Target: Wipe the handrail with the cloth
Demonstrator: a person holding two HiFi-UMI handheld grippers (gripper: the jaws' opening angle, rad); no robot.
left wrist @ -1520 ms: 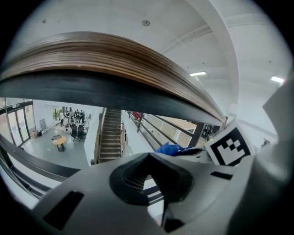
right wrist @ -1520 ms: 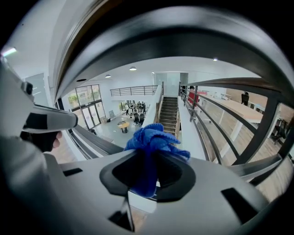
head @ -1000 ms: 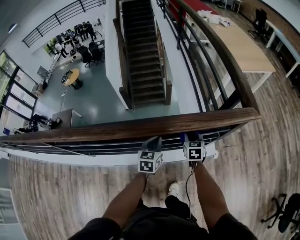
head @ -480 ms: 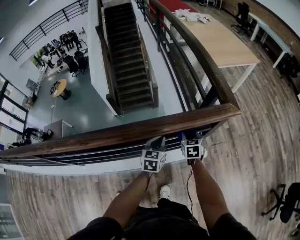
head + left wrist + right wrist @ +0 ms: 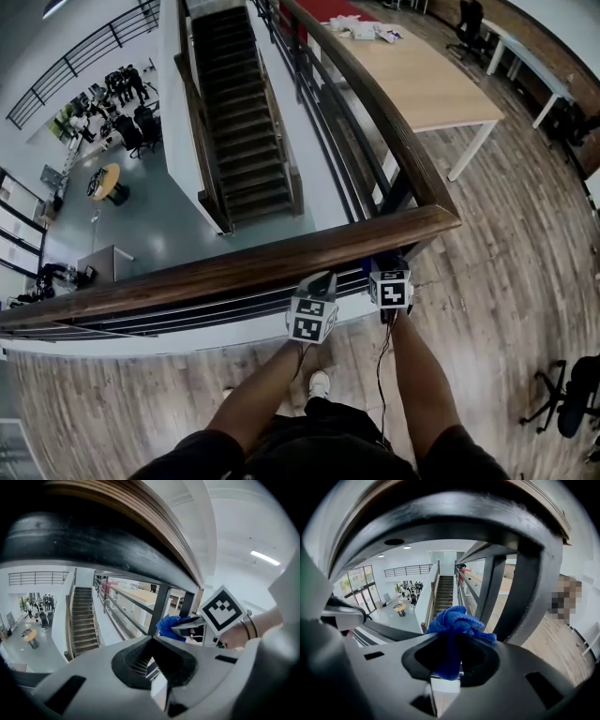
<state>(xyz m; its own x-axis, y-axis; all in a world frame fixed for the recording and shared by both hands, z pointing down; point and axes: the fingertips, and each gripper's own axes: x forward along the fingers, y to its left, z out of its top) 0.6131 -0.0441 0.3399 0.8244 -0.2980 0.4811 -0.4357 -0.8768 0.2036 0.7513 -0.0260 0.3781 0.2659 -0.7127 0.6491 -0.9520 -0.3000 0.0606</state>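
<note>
Here the blue cloth is bunched in the clamped jaws of the right hand-held gripper, just under the wooden handrail, which hides nearly all of it in the head view. The handrail's long axis runs left to right there, ending at a corner on the right. The left hand-held gripper, jaws together on nothing, sits just beside.
</note>
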